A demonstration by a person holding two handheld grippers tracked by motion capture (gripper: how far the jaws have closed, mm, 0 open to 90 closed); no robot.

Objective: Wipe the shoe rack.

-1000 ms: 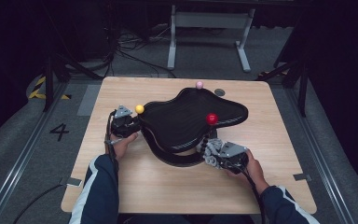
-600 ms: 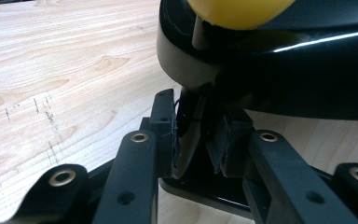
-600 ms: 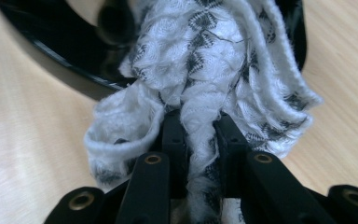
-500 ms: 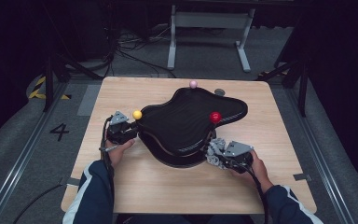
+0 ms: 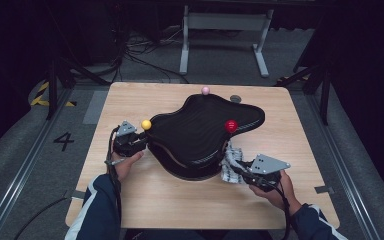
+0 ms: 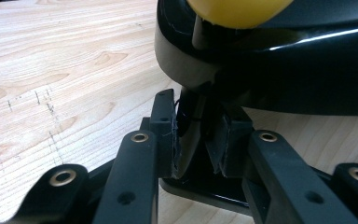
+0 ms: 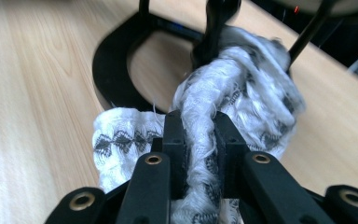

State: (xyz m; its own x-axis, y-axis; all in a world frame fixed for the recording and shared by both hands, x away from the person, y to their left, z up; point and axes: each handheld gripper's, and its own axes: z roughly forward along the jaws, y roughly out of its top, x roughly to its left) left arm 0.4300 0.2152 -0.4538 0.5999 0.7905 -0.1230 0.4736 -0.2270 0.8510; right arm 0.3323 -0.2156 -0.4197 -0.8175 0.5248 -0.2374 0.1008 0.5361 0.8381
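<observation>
High view: right gripper has lifted the cloth slightly.

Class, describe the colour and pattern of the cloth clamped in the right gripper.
The cloth is white with dark grey woven motifs, clearest in the right gripper view.

The right tongs — clamped on the white cloth — have lifted slightly.

A pale wooden table stands on grey floor — dark room, cables and a metal stand behind.
</observation>
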